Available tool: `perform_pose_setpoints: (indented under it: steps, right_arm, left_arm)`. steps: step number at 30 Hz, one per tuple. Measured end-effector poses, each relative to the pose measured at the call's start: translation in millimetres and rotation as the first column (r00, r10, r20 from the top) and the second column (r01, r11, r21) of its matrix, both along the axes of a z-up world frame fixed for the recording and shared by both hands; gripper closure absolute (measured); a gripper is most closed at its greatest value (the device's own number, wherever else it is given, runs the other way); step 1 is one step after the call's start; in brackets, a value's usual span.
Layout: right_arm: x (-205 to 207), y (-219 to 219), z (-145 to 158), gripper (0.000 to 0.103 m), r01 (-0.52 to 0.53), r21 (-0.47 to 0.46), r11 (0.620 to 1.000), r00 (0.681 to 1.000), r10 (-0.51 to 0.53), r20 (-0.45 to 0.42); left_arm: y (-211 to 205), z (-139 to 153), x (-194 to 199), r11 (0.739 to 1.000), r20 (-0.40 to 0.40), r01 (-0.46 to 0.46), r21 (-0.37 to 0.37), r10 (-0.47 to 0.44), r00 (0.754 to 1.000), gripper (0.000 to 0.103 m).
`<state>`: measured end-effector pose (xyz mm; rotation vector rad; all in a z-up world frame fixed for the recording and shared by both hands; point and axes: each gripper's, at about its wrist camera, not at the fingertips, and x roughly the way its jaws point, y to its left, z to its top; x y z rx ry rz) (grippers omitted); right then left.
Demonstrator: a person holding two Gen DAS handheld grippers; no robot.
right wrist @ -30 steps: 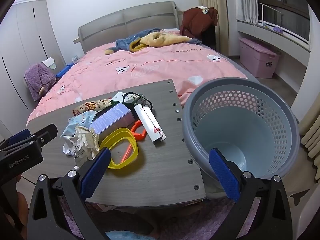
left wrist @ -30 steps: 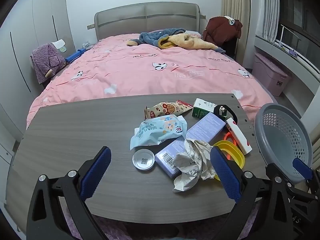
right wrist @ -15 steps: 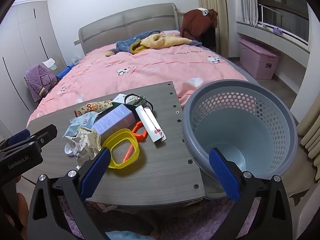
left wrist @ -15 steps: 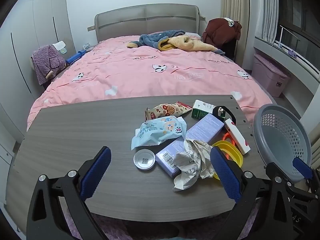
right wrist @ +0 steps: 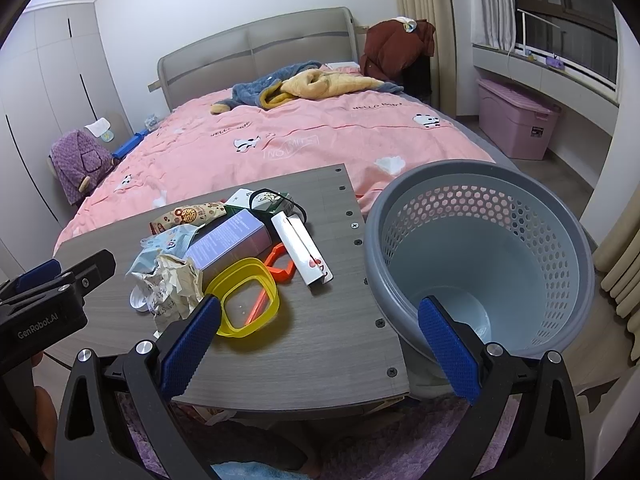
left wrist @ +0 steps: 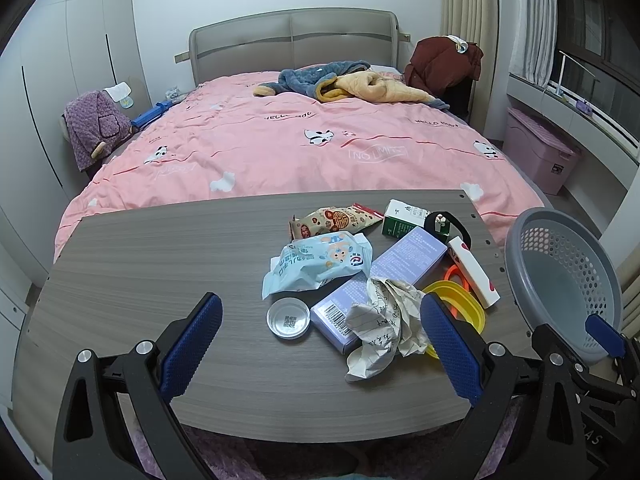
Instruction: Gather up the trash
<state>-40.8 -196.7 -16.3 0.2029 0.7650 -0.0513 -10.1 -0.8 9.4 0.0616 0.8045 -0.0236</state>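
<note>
The trash sits bunched on the right half of a grey wood-grain table (left wrist: 140, 264), close to its right edge and well clear of both tools. Nearest the front lies a crumpled sheet of lined paper (left wrist: 384, 328) with handwriting on it, resting partly on a long lavender box (left wrist: 384, 276) whose barcode end faces forward. Just left of that box is a small round foil lid (left wrist: 288, 317) printed with a square code, and behind it a torn pale-blue wrapper (left wrist: 316, 262) with a cartoon animal on it. Further back are a beige snack packet (left wrist: 334, 220) with red print and a green-and-white carton (left wrist: 404, 214) with a black loop lying over it. To the right, a yellow plastic ring (right wrist: 246, 298) (rounded-square, hollow in the middle) overlaps an orange plastic piece (right wrist: 280, 266), beside a narrow white box (right wrist: 302, 250) with red marks at its near end. A grey perforated basket (right wrist: 480, 260) stands just off the table's right edge, nothing visible inside it. The left gripper (left wrist: 320, 344) hangs over the table's front edge with its blue-padded jaws spread wide and holding nothing; the right gripper (right wrist: 320, 344) is likewise spread wide and unloaded, above the table's near right corner and the basket rim.
</note>
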Motion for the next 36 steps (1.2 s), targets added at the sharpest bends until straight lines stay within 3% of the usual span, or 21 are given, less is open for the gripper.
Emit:
perform_pose_setpoints:
  steps: [36]
  right_arm:
    - [-1.7,1.3,3.3,0.006,0.003,-0.004,1.0,1.0,-0.003,0.006]
  left_arm:
    - [-1.3,2.9,-2.4,1.0,0.006,0.0,0.0,0.0,1.0,0.008]
